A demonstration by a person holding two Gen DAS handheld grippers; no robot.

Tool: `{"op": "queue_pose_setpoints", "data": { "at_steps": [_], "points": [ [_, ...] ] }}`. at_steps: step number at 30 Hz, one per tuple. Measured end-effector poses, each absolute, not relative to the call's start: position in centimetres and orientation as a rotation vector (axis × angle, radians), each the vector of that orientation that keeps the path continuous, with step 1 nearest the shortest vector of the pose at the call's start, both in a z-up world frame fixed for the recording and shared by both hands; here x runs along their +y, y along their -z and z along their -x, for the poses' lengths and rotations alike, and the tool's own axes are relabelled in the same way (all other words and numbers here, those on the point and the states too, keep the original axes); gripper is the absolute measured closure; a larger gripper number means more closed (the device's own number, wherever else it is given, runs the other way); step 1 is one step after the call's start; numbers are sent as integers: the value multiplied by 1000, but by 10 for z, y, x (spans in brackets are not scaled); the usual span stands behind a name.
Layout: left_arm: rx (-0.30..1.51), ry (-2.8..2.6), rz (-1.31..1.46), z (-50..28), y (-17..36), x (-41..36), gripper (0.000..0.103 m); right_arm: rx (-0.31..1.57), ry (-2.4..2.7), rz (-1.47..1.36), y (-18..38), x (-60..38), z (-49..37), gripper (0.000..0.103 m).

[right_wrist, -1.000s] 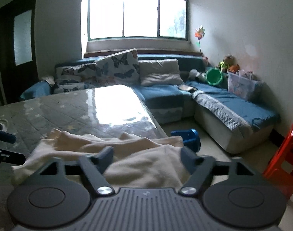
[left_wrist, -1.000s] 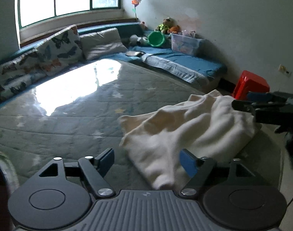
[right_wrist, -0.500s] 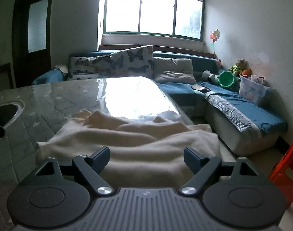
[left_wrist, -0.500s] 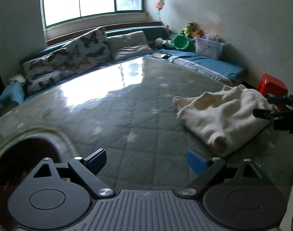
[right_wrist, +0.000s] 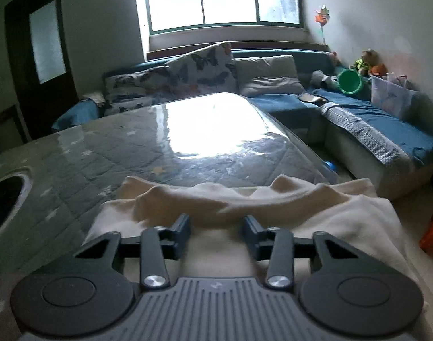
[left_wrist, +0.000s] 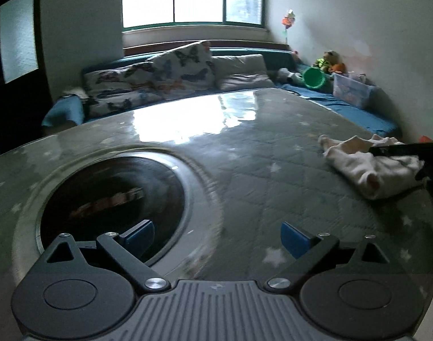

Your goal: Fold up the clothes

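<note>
Two grippers over a quilted table [left_wrist: 245, 170], one cream garment [right_wrist: 316, 221].
The right gripper [right_wrist: 216, 227] has just been narrowing over the garment's near fold, grip uncertain; the left gripper [left_wrist: 216, 236] spreads wide, empty. Pinching one layer could undo the fold.

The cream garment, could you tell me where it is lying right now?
The cream garment lies bunched at the right edge of the quilted table, directly under the right gripper; in the left wrist view it sits far right.

Left gripper [left_wrist: 217, 236], jaws just opened wide and empty, hovers over the table [left_wrist: 245, 153], cream garment [left_wrist: 367, 167] far right.
</note>
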State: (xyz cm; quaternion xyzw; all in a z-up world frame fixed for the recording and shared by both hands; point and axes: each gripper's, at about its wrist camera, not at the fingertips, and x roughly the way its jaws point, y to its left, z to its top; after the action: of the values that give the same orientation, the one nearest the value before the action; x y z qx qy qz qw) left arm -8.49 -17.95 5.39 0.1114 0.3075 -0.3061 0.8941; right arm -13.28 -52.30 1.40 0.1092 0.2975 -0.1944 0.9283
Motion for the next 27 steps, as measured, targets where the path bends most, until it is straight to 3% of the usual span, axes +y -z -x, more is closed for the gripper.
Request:
{"op": "queue_pose_setpoints", "data": {
  "at_steps": [6,19,27],
  "points": [
    [661,564,-210,84,-51,-149,4,628,425,-118,-10,-513,112,63],
    [680,444,-188,78,-41,-117,0,550,351,-71,-29,-462,111,30],
    [693,378,-155,67,-33,-109,0,538,183,-102,-32,-410,100,18]
  ]
}}
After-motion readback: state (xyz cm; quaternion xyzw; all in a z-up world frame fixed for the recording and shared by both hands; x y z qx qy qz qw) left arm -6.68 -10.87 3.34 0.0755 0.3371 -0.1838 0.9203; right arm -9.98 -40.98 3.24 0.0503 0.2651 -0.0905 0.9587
